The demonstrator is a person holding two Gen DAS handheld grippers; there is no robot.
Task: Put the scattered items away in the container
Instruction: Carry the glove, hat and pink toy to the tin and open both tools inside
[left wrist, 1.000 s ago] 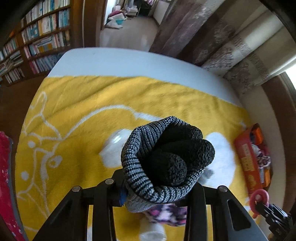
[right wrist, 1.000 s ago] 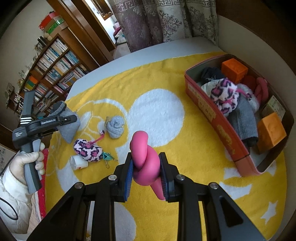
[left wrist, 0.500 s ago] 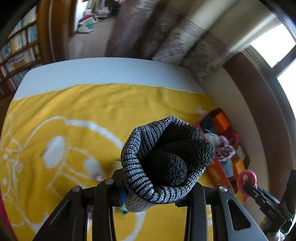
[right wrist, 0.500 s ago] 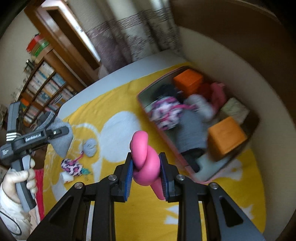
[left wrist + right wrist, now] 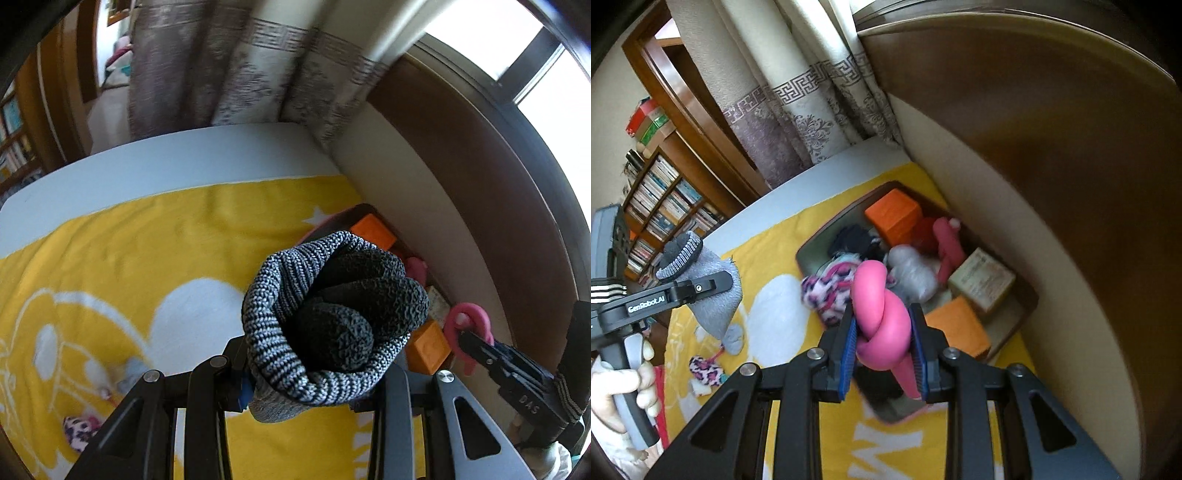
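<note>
My left gripper (image 5: 314,373) is shut on a rolled grey-and-black knit sock (image 5: 332,317), held in the air above the yellow blanket (image 5: 147,251). It also shows in the right wrist view (image 5: 698,284). My right gripper (image 5: 882,347) is shut on a knotted pink sock (image 5: 882,317), held above the near end of the container (image 5: 1030,295) by the wall. The container holds orange blocks (image 5: 894,216), a leopard-print sock (image 5: 827,291), a grey sock and a tan box. The right gripper with the pink sock (image 5: 469,321) shows at the right of the left wrist view.
A grey sock ball (image 5: 733,338), a leopard-print sock (image 5: 703,369) and a white item (image 5: 698,387) lie on the blanket at the left. A cream wall (image 5: 1052,258) runs beside the container. Curtains (image 5: 812,103) hang behind, a bookshelf (image 5: 661,206) stands at the far left.
Both grippers have swung right toward the container with their socks still held. The container now sits under the right gripper and close ahead of the left one.
</note>
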